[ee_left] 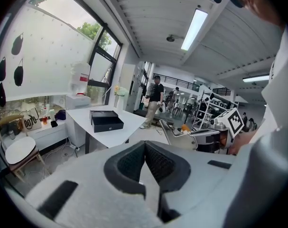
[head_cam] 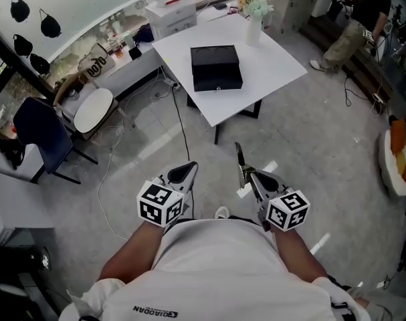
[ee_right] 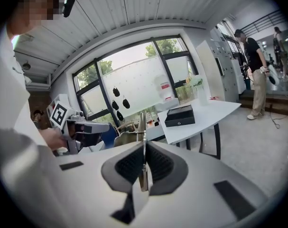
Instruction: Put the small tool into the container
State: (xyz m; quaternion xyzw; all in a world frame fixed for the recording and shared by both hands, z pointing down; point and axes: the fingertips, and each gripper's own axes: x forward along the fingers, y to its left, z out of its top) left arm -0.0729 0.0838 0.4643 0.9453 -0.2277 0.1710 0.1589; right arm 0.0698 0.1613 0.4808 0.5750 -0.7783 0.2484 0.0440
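The small tool (head_cam: 239, 156) is a thin metal strip that sticks up out of my right gripper (head_cam: 247, 176), which is shut on it. In the right gripper view the tool (ee_right: 143, 148) stands edge-on between the pads. My left gripper (head_cam: 189, 170) is held beside it near my body, tips together, with nothing in it. The container is a black box (head_cam: 216, 67) on the white table (head_cam: 273, 69), well ahead of both grippers. The black box (ee_left: 106, 121) shows closed in the left gripper view, as does the black box (ee_right: 180, 116) in the right gripper view.
A vase of flowers (head_cam: 254, 13) stands at the table's far corner and white boxes (head_cam: 170, 13) behind it. A round white stool (head_cam: 93, 110) and a blue chair (head_cam: 37, 130) are at left. Cables (head_cam: 179, 116) run over the floor. A person (head_cam: 355, 27) stands far right.
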